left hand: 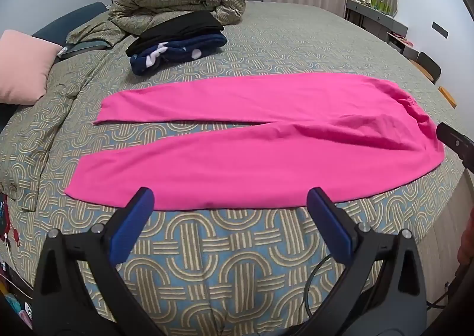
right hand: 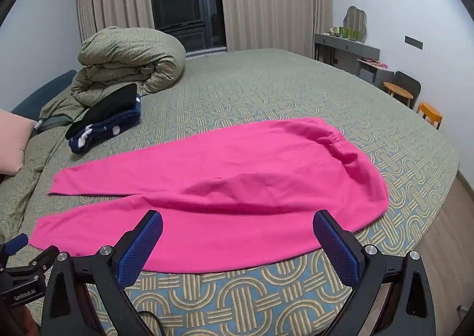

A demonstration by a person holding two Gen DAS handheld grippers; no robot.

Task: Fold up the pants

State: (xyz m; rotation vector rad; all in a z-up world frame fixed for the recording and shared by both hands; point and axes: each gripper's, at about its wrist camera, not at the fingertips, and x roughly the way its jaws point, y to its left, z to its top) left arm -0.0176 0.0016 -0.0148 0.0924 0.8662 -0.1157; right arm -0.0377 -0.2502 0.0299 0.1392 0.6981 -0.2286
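Two sets of tongs, left tongs and right tongs, stood wide apart and gripped nothing, hovering by the near edge of the pink pants. These lay flat and unfolded across the bed, legs slightly parted, waistband toward the right.

We see the pink pants spread flat on the patterned bed, our left tool wide apart above their near edge.

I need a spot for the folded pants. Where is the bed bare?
Bare bedspread lies beyond the pink pants, right of the rolled duvet. A narrow strip runs along the near edge. The duvet and folded clothes crowd the far left.
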